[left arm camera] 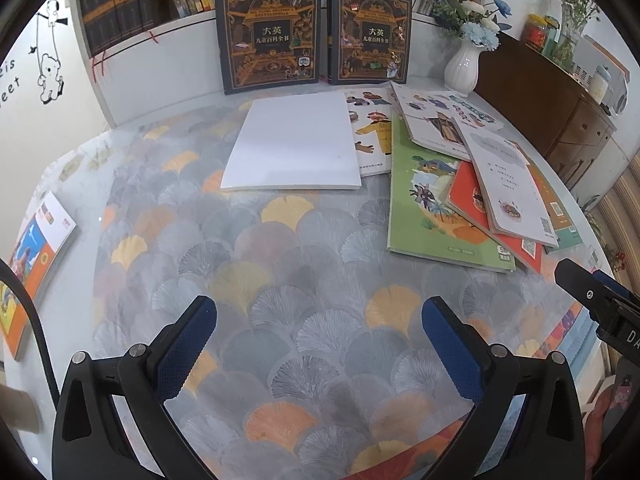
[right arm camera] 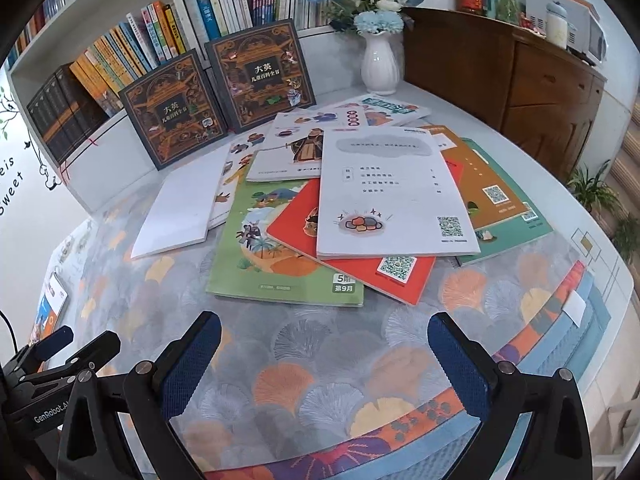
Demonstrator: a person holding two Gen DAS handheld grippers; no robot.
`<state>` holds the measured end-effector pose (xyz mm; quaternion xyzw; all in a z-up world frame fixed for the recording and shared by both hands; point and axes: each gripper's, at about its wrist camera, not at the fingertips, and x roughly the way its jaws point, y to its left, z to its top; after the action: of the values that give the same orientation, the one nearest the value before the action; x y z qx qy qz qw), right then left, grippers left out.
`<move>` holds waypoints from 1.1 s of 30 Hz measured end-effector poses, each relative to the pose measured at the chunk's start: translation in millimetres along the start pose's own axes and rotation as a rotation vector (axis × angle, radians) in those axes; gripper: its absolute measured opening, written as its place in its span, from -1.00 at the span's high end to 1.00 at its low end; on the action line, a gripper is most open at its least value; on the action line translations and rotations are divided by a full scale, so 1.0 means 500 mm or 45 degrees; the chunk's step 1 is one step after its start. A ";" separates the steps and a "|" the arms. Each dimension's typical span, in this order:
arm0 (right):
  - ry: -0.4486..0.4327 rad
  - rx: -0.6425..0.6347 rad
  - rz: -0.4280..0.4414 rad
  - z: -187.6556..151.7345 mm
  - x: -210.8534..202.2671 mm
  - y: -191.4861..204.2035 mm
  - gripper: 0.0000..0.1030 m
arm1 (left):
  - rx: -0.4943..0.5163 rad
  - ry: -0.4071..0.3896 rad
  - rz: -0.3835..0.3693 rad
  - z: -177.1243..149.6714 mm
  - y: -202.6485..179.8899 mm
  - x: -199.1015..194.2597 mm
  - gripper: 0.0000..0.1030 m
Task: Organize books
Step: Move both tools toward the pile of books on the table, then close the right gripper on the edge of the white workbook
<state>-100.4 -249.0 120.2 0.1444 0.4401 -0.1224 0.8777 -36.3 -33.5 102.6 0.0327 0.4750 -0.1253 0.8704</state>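
1. The left gripper (left arm camera: 318,344) hangs above the counter (left arm camera: 280,280) with its blue-padded fingers (left arm camera: 186,346) spread wide and nothing between them.
2. The right gripper (right arm camera: 324,364) is spread just as wide over the patterned cloth near the counter's front edge, and it too holds nothing.
3. Straight ahead of the left gripper, well apart from it, lies a blank white book (left arm camera: 296,144), flat on the counter.
4. Ahead of the left gripper and to its right sits a loose pile of thin books; a green book (left arm camera: 424,200) is at the bottom, a red book (left arm camera: 468,200) lies on it, and a white book with a code square (left arm camera: 508,184) is on top.
5. From the right wrist camera that same pile lies directly ahead of the right gripper, the green book (right arm camera: 256,248) nearest its left finger and the white top book (right arm camera: 388,188) tilted over the red book (right arm camera: 360,256).
6. Beyond the pile, two dark ornate books (left arm camera: 268,36) stand upright, side by side, leaning against the bookshelf (left arm camera: 132,8).
7. A white vase (right arm camera: 380,64) of blue flowers stands behind the pile, beside a brown cabinet (right arm camera: 520,80).
8. Far to the left of the left gripper, another colourful book (left arm camera: 36,264) lies at the counter's edge.
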 end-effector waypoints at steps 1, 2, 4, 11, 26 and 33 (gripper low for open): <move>-0.002 0.001 -0.001 0.000 -0.002 -0.001 -0.99 | 0.000 0.003 -0.010 0.000 -0.002 0.001 -0.99; -0.006 -0.001 -0.004 0.000 -0.003 -0.002 -0.99 | 0.002 0.004 -0.016 0.001 -0.005 0.001 -0.99; -0.012 -0.002 -0.015 0.000 -0.008 -0.007 -0.99 | 0.010 0.003 -0.026 0.004 -0.010 0.001 -0.99; -0.051 0.053 -0.111 0.027 -0.032 -0.079 -0.99 | 0.088 -0.027 -0.099 0.038 -0.074 0.006 -0.99; 0.093 0.104 0.024 0.163 0.066 -0.275 -0.99 | 0.174 0.116 -0.342 0.177 -0.284 0.120 -0.99; 0.221 0.140 0.171 0.202 0.150 -0.333 -0.99 | 0.100 0.220 -0.399 0.207 -0.336 0.196 -0.99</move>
<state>-39.3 -446.4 93.2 0.2315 0.4965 -0.0744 0.8333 57.4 -232.6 87.9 0.0029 0.5422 -0.2743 0.7942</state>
